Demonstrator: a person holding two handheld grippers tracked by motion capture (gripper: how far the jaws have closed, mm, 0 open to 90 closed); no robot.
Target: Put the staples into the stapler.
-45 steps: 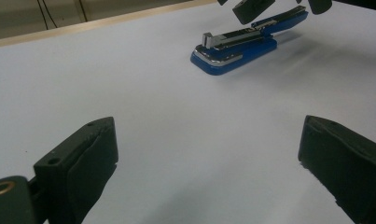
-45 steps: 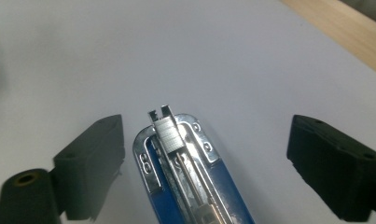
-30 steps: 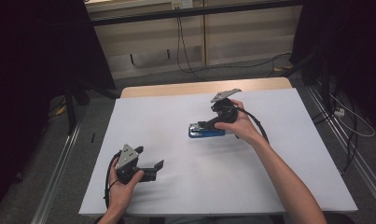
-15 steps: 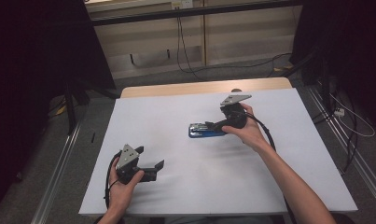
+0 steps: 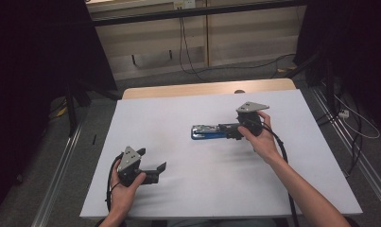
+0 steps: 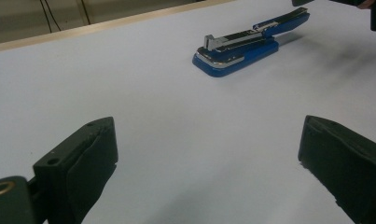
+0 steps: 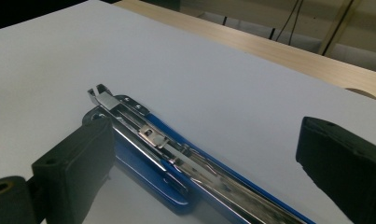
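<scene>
Hovering wide open over the blue stapler, right tongs; left tongs rest open, empty.

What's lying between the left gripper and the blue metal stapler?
Nothing: the left gripper view shows only bare white table between the open left gripper and the blue metal stapler.

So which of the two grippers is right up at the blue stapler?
The right gripper, at the stapler's rear end with its jaws open on either side of it. The left gripper sits apart near the table's front edge, jaws open on nothing.
</scene>
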